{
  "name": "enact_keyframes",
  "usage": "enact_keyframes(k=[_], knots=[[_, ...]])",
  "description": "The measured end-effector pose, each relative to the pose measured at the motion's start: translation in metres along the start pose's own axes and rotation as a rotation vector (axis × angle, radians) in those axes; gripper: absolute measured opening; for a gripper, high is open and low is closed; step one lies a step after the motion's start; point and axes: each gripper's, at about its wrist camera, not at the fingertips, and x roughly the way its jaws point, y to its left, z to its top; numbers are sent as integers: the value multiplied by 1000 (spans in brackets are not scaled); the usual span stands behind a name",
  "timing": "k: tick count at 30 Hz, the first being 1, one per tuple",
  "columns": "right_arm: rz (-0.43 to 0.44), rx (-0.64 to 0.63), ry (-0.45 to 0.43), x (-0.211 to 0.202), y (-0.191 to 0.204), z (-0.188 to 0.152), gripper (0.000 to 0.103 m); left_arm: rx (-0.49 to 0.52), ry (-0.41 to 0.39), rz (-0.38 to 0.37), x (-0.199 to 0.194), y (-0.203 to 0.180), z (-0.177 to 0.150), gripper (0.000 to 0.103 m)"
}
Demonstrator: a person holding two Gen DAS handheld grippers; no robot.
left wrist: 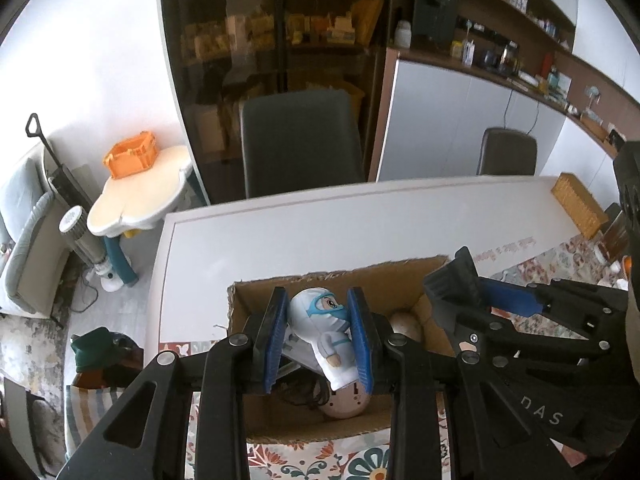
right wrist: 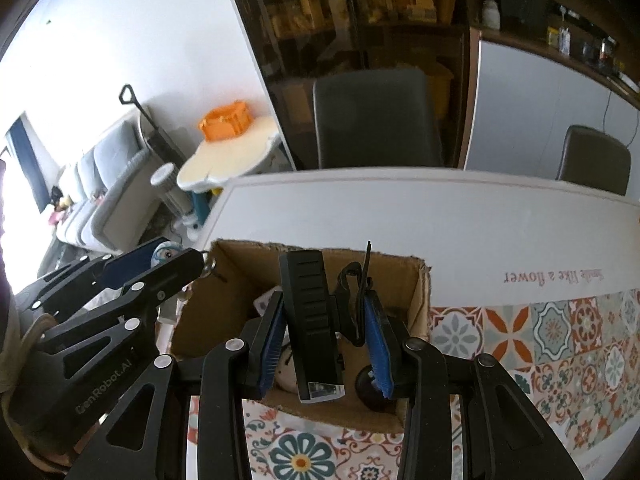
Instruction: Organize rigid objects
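left gripper point(left wrist: 322, 334) clamps doll point(left wrist: 330, 332); right gripper point(right wrist: 324, 334) (over box point(right wrist: 420, 312)) clamps black device point(right wrist: 312, 328).

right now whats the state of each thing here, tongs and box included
left tongs: shut on the white doll, held over the box
white doll: gripped, tilted, off the table
right tongs: shut on the black device
black device: gripped, standing on end over the box
cardboard box: open-topped, on the table, several things already inside
table: far half bare white, near half under a patterned mat
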Motion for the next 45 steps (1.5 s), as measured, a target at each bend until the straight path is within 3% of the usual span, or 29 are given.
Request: enact_keyframes(k=[11,20,25,27,32,36,45], knots=[[-46,0,180,56,-5,7,40,-36,185,-33,52,14,-10,31],[-73,5,303,84,-9,-5,44,-34,253,-9,62,20,-22,34],[-96,22,327,87,-13,-11,47,-32,241,21,51,23,-26,57],[-102,33,328,83,-14,-13,59,-43,234,35,43,26,-29,61],[-124,79,274,54,-15,-22,69,-83,189,42,11,34,-39,72],[-145,86,198,16,-7,-34,74,-100,123,39,-20,38,-45,89],[-178,65,-23,-84,22,-57,83,-52,-73,66,-114,28,-65,101]])
